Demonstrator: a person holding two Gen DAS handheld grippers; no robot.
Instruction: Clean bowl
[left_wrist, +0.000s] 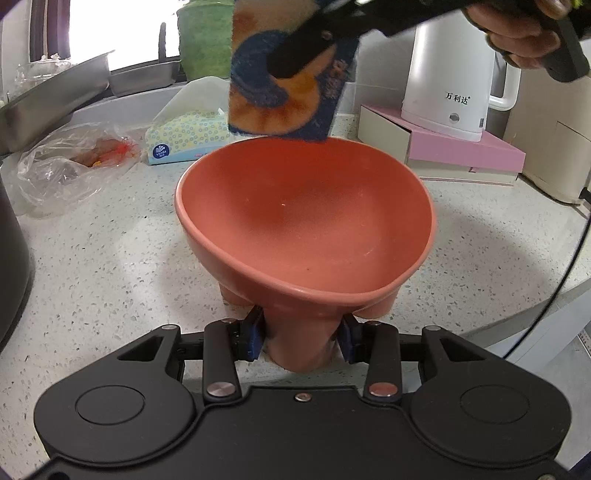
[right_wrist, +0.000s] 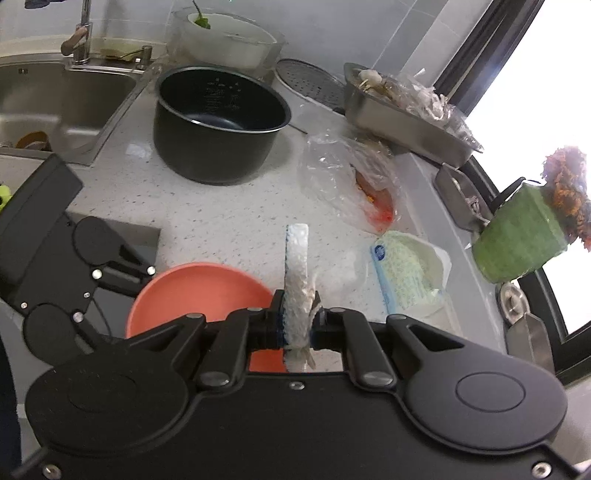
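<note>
We hold the bowl (left_wrist: 303, 218) by its foot with our left gripper (left_wrist: 301, 336), the two blue pads (left_wrist: 253, 338) pressed against the foot from either side. The bowl is salmon-red, tilted so its opening faces up and toward the camera, and lifted above the speckled counter (left_wrist: 110, 258). Its inside looks bare apart from a few faint marks.

Our right gripper (right_wrist: 295, 328) is clamped on a cloth (right_wrist: 297, 280); from the right wrist view we see the cloth edge-on, a thin pale strip standing up between the fingers. From the left wrist view its face is blue and orange, hanging just above the far rim of the bowl; we cannot tell whether it touches the rim.

Beyond the bowl, on the counter, lies a tissue pack (left_wrist: 184, 138). To the left of the bowl is a clear plastic bag (left_wrist: 70, 166) with something red inside. Behind the bowl to the right a white kettle (left_wrist: 450, 74) stands on a pink box (left_wrist: 443, 147). In the right wrist view a black pot (right_wrist: 218, 122) sits well beyond the bowl, with the sink (right_wrist: 55, 99) to its left.
</note>
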